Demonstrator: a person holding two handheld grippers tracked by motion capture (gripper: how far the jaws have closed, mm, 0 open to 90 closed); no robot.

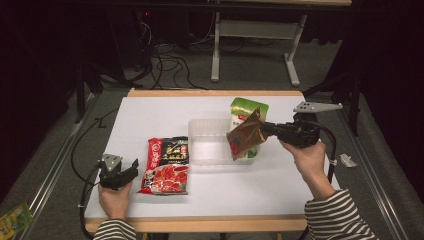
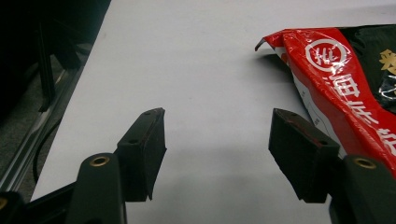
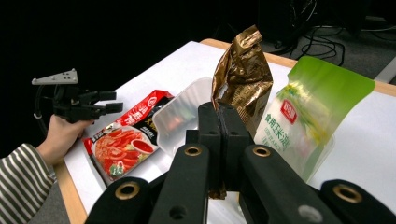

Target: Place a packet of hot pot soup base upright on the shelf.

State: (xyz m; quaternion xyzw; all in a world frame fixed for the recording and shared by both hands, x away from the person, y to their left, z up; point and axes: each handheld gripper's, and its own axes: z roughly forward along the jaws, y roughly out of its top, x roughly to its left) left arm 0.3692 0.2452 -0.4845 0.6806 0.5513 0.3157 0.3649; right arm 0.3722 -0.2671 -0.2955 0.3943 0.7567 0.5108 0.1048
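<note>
My right gripper (image 1: 264, 128) is shut on a brown-gold foil pouch (image 1: 245, 135), which hangs above the right part of a clear plastic bin (image 1: 200, 130). Along the right gripper's jaws (image 3: 219, 112) the foil pouch (image 3: 243, 74) rises crumpled between them. A green and white pouch (image 1: 246, 111) leans upright in the bin's right end, just behind the foil pouch. A red and black food packet (image 1: 166, 165) lies flat on the white table left of the bin. My left gripper (image 1: 134, 166) rests open at the packet's left edge, its jaws (image 2: 217, 140) apart over bare table, beside the packet (image 2: 341, 79).
The white table (image 1: 150, 115) has wooden front and back edges. Cables (image 1: 170, 65) and a metal frame's legs (image 1: 216, 50) stand on the floor beyond it. A small yellow-green packet (image 1: 14, 219) lies on the floor at the lower left.
</note>
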